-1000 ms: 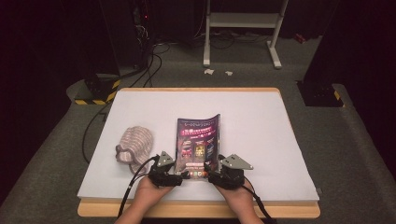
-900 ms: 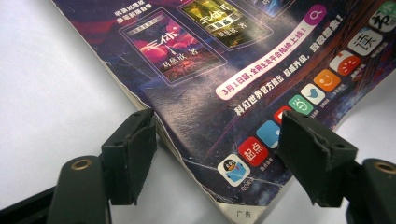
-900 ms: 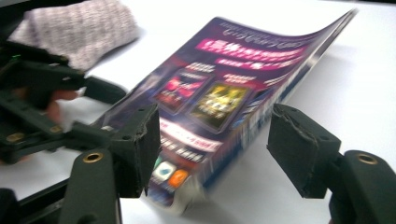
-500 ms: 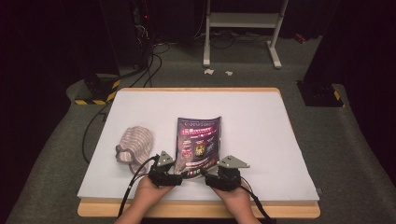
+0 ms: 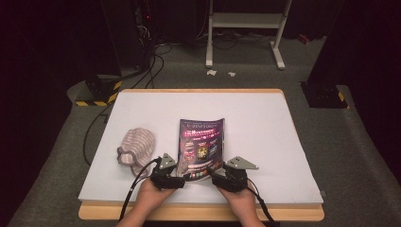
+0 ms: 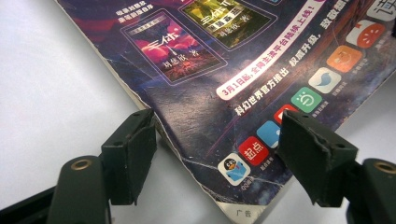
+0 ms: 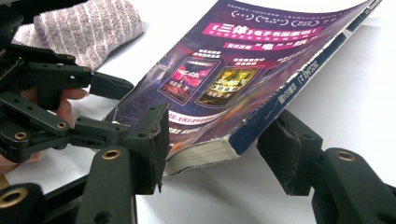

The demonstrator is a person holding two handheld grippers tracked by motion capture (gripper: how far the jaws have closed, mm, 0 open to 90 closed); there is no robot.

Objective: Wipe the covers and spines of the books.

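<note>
Both forearms come in from the bottom edge, hands side by side and low. The left hand (image 5: 150, 193) holds the left gripper (image 6: 215, 140) level, jaws parted and pointing inward. The right hand (image 5: 239, 201) grips the right gripper (image 7: 219, 144), its jaws apart but just been closing. The two grippers face each other, tips near.

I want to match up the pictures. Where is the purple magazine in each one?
High view: the magazine lies mid-table, between the two grippers.
Left gripper view: the magazine fills the upper middle, its near corner between the black jaws.
Right gripper view: the magazine slants from the bottom centre up to the right, spine corner between the jaws.
Shared landmark: the two framed pictures on its cover.
</note>
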